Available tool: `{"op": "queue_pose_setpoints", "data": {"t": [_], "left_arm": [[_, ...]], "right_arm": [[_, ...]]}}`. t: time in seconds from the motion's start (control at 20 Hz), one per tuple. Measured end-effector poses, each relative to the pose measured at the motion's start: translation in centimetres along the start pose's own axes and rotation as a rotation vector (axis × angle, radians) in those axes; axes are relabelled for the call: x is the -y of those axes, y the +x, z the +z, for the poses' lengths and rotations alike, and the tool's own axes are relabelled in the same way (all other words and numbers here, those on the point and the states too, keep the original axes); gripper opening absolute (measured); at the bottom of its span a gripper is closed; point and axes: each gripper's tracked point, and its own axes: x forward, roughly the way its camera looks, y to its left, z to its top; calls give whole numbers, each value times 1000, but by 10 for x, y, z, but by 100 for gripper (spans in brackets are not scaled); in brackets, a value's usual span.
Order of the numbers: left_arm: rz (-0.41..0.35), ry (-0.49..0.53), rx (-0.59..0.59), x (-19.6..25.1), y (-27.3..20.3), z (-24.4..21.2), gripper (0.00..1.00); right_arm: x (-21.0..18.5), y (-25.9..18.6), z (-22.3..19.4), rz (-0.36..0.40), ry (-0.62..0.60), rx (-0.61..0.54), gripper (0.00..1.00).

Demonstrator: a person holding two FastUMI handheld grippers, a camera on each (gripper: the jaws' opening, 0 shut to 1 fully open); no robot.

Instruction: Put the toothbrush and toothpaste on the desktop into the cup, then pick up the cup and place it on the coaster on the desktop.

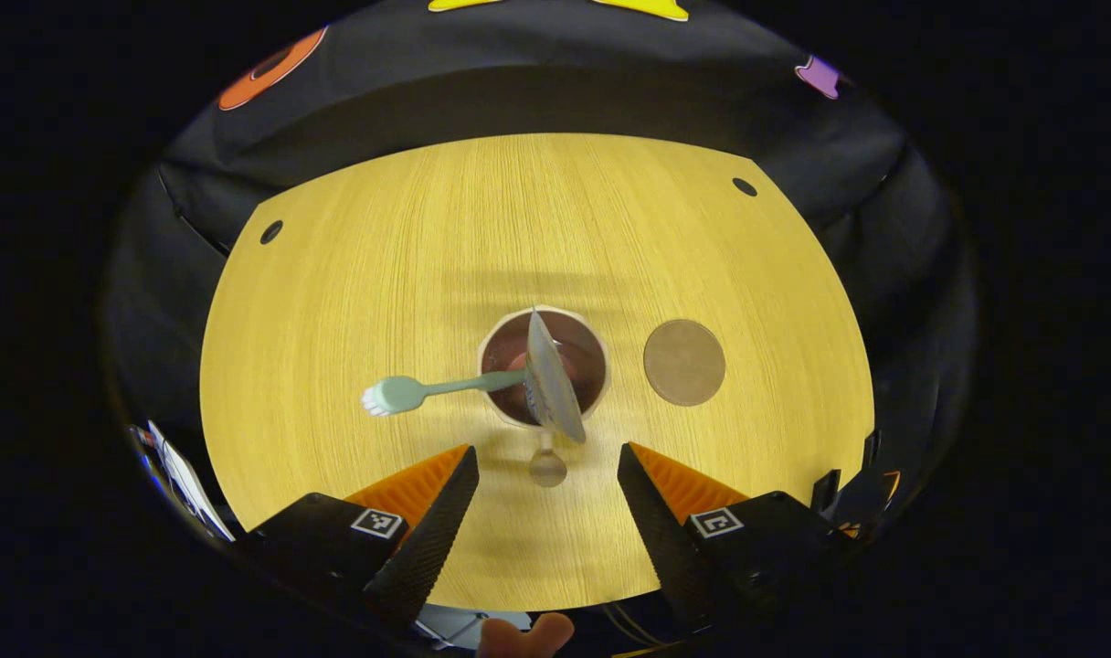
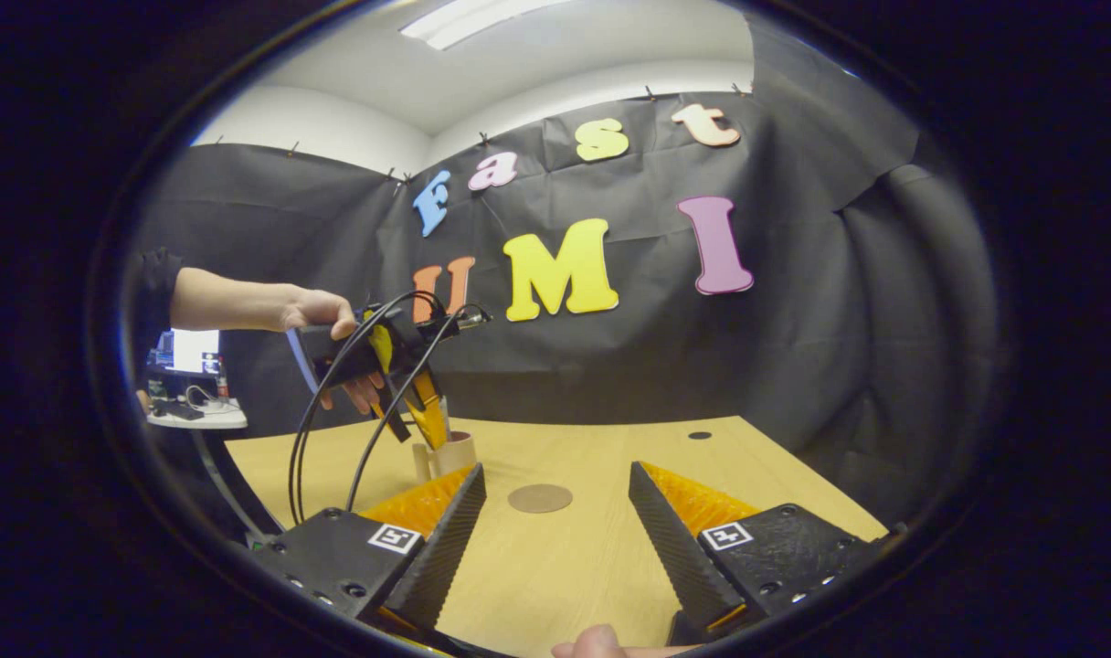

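Note:
From above in the left gripper view, a tan cup (image 1: pixel 588 322) with a dark inside stands mid-table. A pale green toothbrush (image 1: pixel 409 392) leans out of it to the left, bristle head outside the rim. A grey toothpaste tube (image 1: pixel 552 382) stands tilted in the cup. A round brown coaster (image 1: pixel 684 362) lies just right of the cup. My left gripper (image 1: pixel 548 449) hovers open above the cup's near side, touching nothing. My right gripper (image 2: pixel 556 468) is open and empty low over the table, with the coaster (image 2: pixel 540 498) ahead and the cup (image 2: pixel 453 453) beyond its left finger.
The wooden table (image 1: pixel 354 274) has a small dark hole near each far corner. In the right gripper view a hand (image 2: pixel 322 315) holds the left gripper (image 2: pixel 425 413) over the cup, with black cables hanging down. A side table (image 2: pixel 195 419) with a screen stands at the far left.

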Motion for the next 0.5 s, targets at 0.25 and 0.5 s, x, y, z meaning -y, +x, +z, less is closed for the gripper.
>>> {"op": "queue_pose_setpoints", "data": {"t": [0.25, 0.5], "left_arm": [[8, 8, -96, 4, 10, -6, 98], [21, 16, -143, 14, 5, -3, 98]], "right_arm": [[4, -3, -23, -5, 0, -65, 92], [9, 2, -34, -8, 27, -96, 92]]}}
